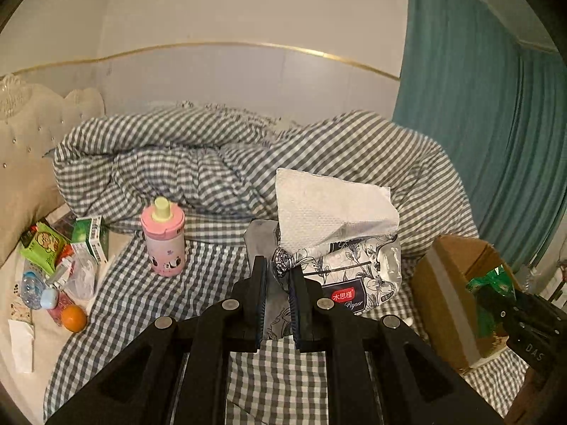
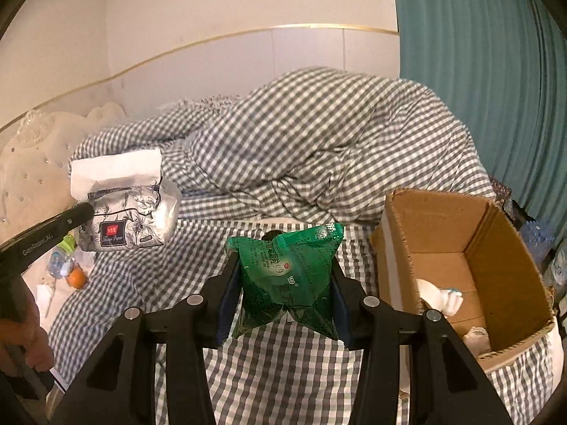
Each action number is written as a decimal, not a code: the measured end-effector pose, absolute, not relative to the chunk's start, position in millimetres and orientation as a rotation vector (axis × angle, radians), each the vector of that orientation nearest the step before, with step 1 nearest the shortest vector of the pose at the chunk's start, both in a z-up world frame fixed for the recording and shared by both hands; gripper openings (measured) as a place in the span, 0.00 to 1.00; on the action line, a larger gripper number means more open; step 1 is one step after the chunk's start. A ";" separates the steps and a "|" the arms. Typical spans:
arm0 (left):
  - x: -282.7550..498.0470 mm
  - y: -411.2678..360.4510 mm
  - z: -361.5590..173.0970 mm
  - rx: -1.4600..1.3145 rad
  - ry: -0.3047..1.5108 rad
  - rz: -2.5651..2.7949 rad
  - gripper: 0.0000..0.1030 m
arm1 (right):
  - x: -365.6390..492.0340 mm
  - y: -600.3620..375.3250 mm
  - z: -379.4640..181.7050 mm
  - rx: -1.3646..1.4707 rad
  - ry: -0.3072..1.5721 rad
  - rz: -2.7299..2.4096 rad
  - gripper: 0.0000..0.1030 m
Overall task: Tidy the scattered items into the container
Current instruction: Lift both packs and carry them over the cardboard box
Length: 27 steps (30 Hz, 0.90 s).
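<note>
Left gripper: clenched on the tissue pack, centre frame, corner hidden between jaws.
Right gripper: grasping the green pouch; print too crumpled to read.
Cardboard box: lower right, contents partly hidden.
Clutter pile: lower left, blurred.

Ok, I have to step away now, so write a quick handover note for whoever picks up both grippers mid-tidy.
Left gripper: shut on the tissue pack, held above the bed.
Right gripper: shut on the green packet, beside the cardboard box.
Done: a few white items lie in the box.
Left: drop both loads in, then fetch the pink bottle, orange, green cartons and other small clutter by the headboard.
</note>
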<state>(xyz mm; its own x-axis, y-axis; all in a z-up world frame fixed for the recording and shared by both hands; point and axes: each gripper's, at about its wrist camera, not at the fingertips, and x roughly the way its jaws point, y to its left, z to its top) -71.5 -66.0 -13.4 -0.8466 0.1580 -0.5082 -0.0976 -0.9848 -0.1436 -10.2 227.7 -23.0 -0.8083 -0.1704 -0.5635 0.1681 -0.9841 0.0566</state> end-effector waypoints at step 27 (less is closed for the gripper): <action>21.3 -1.4 65.6 -0.568 -0.118 2.831 0.11 | 92.7 299.3 54.6 0.632 -0.064 -2.988 0.44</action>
